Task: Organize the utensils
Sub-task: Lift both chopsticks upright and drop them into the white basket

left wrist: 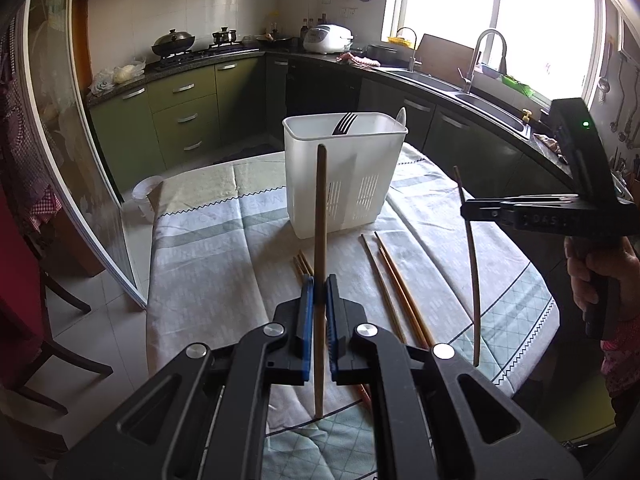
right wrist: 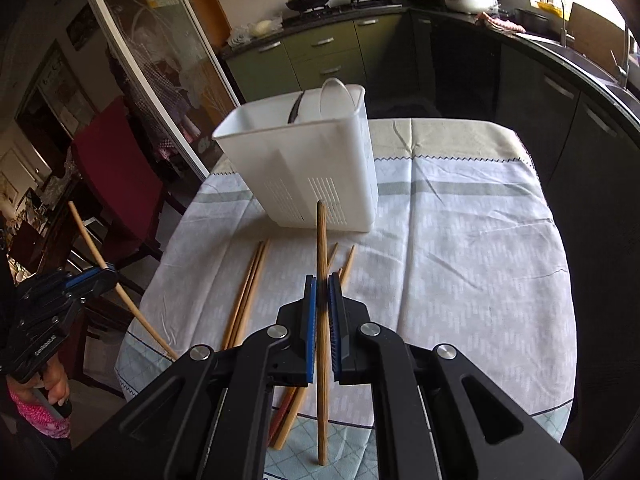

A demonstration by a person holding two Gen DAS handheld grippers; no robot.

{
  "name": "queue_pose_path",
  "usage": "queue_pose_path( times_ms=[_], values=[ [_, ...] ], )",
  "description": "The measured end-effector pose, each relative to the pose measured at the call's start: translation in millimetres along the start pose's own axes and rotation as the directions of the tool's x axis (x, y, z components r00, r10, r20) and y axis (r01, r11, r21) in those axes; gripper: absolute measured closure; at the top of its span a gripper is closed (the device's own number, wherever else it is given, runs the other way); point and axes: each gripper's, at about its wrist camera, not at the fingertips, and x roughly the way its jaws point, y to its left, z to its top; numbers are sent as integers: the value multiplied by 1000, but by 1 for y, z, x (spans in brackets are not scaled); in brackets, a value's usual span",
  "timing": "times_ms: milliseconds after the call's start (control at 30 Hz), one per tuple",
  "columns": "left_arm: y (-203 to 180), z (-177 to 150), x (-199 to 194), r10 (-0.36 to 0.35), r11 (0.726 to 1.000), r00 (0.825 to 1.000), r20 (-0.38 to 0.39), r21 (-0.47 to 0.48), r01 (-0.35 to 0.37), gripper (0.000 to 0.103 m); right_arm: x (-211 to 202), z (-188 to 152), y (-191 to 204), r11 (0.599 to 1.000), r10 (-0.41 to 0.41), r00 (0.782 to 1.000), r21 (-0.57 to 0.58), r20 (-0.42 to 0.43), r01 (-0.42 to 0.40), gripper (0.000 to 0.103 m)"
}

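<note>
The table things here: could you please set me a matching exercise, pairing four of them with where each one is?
Things:
1. fork
2. left chopstick
3. right chopstick
4. loose chopsticks

Places:
A. lying flat on the tablecloth
B. clamped in the left gripper
C. standing in the white holder
D. clamped in the right gripper

Pairs: 1-C, 2-B, 3-D, 4-A
</note>
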Motion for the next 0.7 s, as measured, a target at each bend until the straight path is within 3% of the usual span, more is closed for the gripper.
queue_pose_path(
  times_ms=[300, 700],
  values=[
    [-5, 2, -11, 1, 1000, 1000, 27, 4, -1, 97, -48, -30, 11, 999, 26, 980, -36, 198, -20, 96],
    [-19, 22, -25, -1, 1000, 998, 64, 25, -1, 97, -90, -28, 22, 995, 70, 952, -90, 298, -45, 96]
  ],
)
